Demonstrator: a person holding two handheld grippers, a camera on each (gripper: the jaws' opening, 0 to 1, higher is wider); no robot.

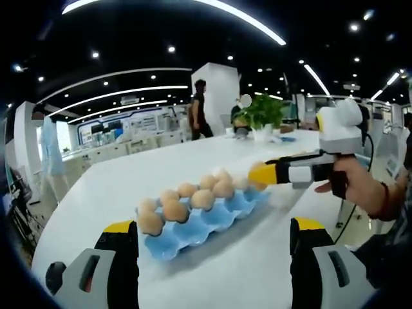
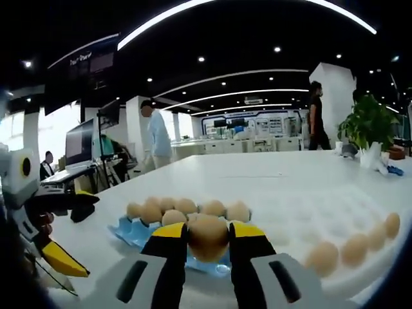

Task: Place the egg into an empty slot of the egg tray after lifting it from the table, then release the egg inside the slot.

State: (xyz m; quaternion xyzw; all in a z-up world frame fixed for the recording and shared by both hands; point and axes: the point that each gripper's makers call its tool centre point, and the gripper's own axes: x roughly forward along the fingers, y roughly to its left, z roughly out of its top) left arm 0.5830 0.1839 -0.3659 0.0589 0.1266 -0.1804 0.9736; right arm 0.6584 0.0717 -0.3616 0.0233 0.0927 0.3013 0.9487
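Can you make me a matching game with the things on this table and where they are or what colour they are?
Things:
1. egg tray
2. held egg
3. potted plant
4. loose eggs

Descriptions:
A. green, at the far end of the table
B. blue, with eggs in its slots
C. in a row on the white table, outside the tray
D. pinched between the right gripper and its yellow-tipped fingers

Pairs: 1-B, 2-D, 3-A, 4-C
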